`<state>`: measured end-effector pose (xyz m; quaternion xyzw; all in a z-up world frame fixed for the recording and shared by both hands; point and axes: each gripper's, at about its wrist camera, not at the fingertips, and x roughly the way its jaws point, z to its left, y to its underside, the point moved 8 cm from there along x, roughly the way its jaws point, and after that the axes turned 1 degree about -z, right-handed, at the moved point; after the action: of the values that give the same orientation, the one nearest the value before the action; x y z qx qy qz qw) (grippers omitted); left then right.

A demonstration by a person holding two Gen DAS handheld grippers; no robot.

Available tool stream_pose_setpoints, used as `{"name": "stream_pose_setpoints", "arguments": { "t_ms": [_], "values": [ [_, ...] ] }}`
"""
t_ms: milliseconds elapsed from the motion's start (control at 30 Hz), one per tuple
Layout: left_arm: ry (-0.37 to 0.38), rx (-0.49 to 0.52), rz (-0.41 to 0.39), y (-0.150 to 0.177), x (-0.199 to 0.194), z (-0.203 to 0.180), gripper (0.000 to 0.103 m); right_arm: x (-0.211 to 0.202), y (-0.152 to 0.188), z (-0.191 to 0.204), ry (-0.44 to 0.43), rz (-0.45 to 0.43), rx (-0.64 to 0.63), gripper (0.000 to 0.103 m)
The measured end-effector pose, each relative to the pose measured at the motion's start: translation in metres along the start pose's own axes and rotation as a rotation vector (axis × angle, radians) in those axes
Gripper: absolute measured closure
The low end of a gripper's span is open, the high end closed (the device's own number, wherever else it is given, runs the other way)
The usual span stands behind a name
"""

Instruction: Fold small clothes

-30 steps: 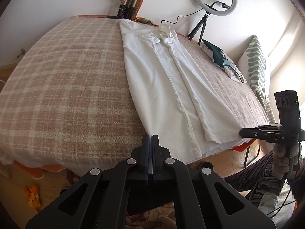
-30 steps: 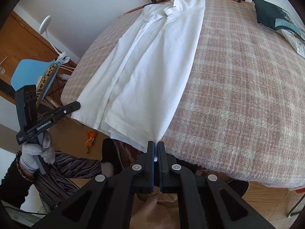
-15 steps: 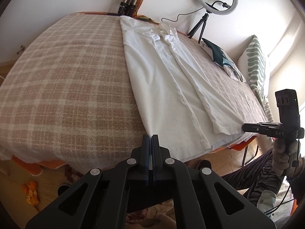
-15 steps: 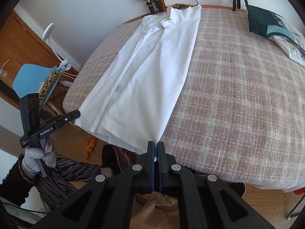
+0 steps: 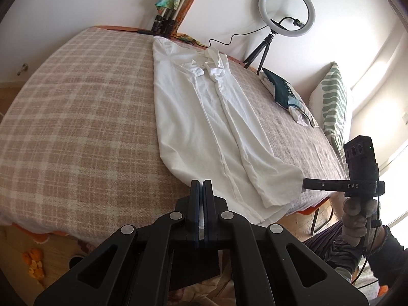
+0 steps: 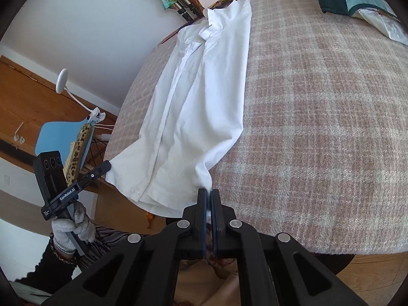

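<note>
- The shirt (image 5: pixel 204 117) was plain white, collar and placket included.
- The blanket (image 5: pixel 76 127) under it showed a check of dusty pink and beige crossed by pale cream lines.
- The left gripper (image 5: pixel 201 186) and the right gripper (image 6: pixel 208 195) were black, with blue pads inside the fingers and silver rivets on the arms.
- The pillow (image 5: pixel 334 102) was white with wavy green stripes.
- The folded cloth (image 5: pixel 280 89) beside it was dark teal with lighter patches.
- The ring light (image 5: pixel 287 12) was white on a black tripod.
- The chair (image 6: pixel 58 137) was light blue.
- The glove (image 6: pixel 74 227) was pale grey.
- The wall (image 5: pixel 76 0) was white.
</note>
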<state>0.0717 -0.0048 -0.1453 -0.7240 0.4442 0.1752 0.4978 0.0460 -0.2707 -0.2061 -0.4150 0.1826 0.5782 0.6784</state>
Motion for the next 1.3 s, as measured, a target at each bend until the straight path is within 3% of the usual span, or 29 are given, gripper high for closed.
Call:
{"name": "stream_pose_setpoints", "arguments": {
  "t_ms": [233, 333, 500, 533, 633, 700, 867, 967, 1200, 1233, 1300],
  "values": [
    [-0.019, -0.041, -0.033, -0.038, 0.011, 0.013, 0.102, -0.001, -0.039, -0.003, -0.022, -0.065, 0.028, 0.103],
    [0.009, -0.059, 0.013, -0.043, 0.021, 0.019, 0.102, 0.002, -0.056, -0.006, -0.023, -0.073, 0.034, 0.103],
    [-0.002, -0.085, 0.099, -0.01, 0.018, 0.02, 0.098, 0.004, -0.045, -0.002, -0.013, -0.044, 0.001, 0.103],
    [-0.005, -0.101, 0.117, 0.0, 0.017, 0.022, 0.093, 0.005, -0.04, -0.002, -0.012, -0.037, 0.0, 0.103],
    [0.011, -0.194, 0.168, 0.027, 0.015, 0.026, 0.091, 0.008, -0.027, -0.009, 0.003, -0.019, 0.005, 0.103],
    [0.02, -0.227, 0.183, 0.04, 0.014, 0.025, 0.088, 0.01, -0.02, -0.014, 0.001, -0.006, 0.016, 0.103],
    [0.041, -0.297, 0.208, 0.057, 0.017, 0.022, 0.067, 0.01, -0.011, -0.018, -0.002, -0.002, 0.02, 0.103],
    [0.057, -0.346, 0.204, 0.06, 0.02, 0.024, 0.067, 0.009, -0.006, -0.014, 0.007, -0.004, -0.011, 0.102],
    [0.132, -0.42, 0.177, 0.066, 0.026, 0.02, 0.071, 0.01, -0.001, -0.006, 0.013, -0.001, -0.052, 0.102],
    [0.128, -0.417, 0.175, 0.066, 0.026, 0.02, 0.077, 0.01, -0.001, -0.006, 0.015, -0.002, -0.051, 0.102],
    [0.137, -0.415, 0.176, 0.067, 0.025, 0.02, 0.101, 0.009, -0.002, -0.008, 0.016, -0.005, -0.048, 0.102]
  ]
}}
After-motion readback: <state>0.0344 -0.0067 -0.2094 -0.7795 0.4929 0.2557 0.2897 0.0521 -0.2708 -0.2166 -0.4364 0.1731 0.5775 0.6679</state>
